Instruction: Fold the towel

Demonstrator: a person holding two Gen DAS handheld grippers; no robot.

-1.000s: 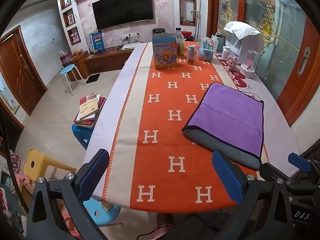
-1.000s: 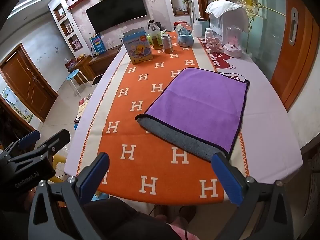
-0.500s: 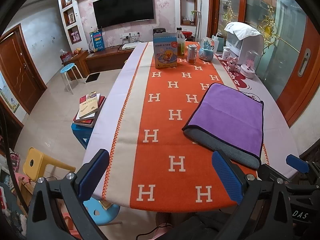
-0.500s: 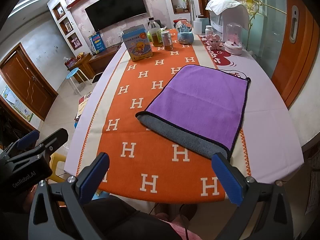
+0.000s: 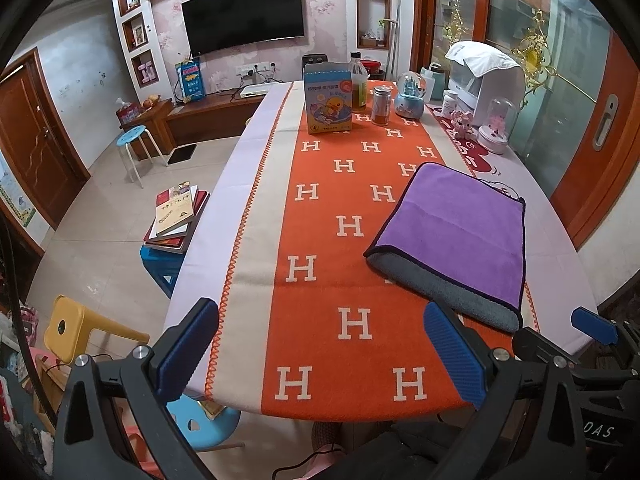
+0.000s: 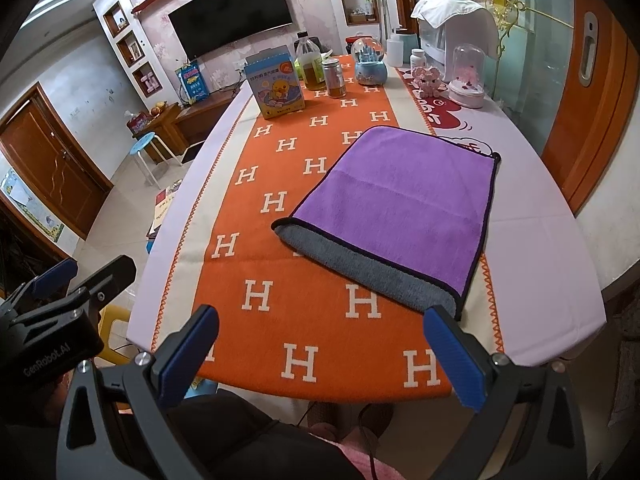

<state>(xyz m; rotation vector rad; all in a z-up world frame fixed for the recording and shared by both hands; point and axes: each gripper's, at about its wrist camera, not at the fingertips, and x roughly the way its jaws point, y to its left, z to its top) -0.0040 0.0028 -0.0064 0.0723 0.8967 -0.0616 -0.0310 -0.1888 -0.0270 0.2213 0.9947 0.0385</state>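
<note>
A purple towel [image 5: 460, 224] with a grey underside lies folded over on the right part of the table; its grey lower layer shows along the near edge. It also shows in the right wrist view [image 6: 400, 196]. My left gripper [image 5: 320, 344] is open and empty, held off the table's near edge, left of the towel. My right gripper [image 6: 320, 352] is open and empty, near the table's near edge, just short of the towel's grey edge. The right gripper shows in the left wrist view [image 5: 592, 326].
An orange H-patterned runner [image 5: 344, 240] covers the table. At the far end stand a blue box [image 5: 328, 100], a bottle [image 5: 359, 88], a jar [image 5: 382, 106], a snow globe [image 5: 410, 96] and white appliances [image 5: 480, 76]. Stools and books [image 5: 176, 216] are on the left.
Both grippers have drifted slightly, so the table looks a little nearer. The towel has not moved and both grippers stay open.
</note>
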